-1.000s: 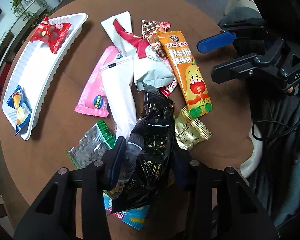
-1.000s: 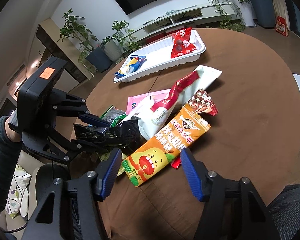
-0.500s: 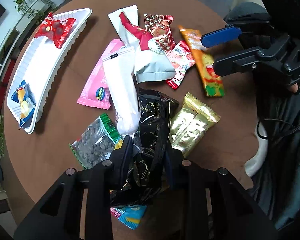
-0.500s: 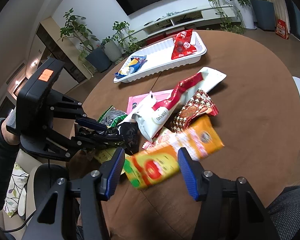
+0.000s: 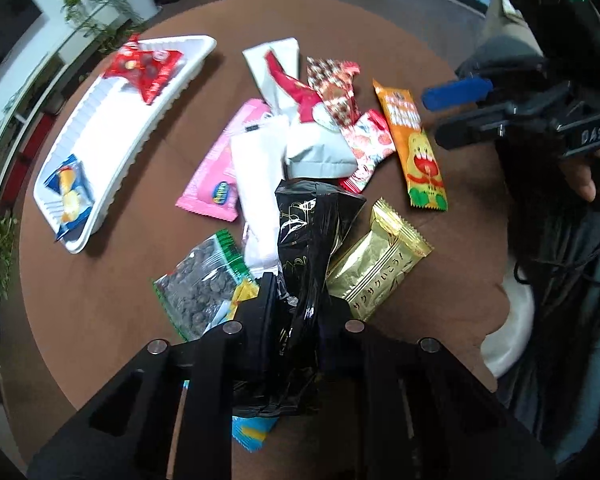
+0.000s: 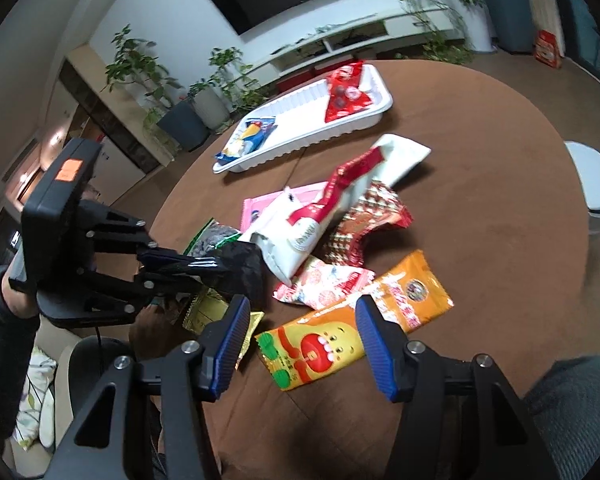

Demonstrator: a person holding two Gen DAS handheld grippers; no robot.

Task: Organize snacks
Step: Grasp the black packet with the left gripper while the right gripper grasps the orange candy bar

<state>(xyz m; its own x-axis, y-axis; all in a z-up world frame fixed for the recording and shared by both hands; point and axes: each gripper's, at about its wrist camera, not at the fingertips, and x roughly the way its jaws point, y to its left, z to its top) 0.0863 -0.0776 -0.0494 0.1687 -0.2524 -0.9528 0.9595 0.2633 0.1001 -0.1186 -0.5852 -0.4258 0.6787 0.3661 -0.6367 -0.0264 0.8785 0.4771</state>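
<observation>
Left tool [image 5: 296, 300] pinches a black snack bag [image 5: 312, 232] above the desk's [image 5: 100, 288] pile; right tool [image 6: 300, 340] hovers spread over the orange packet [image 6: 356, 320]. Slick foil could slip before reaching the white tray [image 5: 112, 128].

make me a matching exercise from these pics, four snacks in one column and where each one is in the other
Snacks:
1. black packet
2. red packet
3. orange packet
4. gold packet

Places:
A. in the white tray
B. on the table between the open right tool's fingers
C. pinched in the left tool
D. on the table beside the black packet

Pairs: 1-C, 2-A, 3-B, 4-D
</observation>
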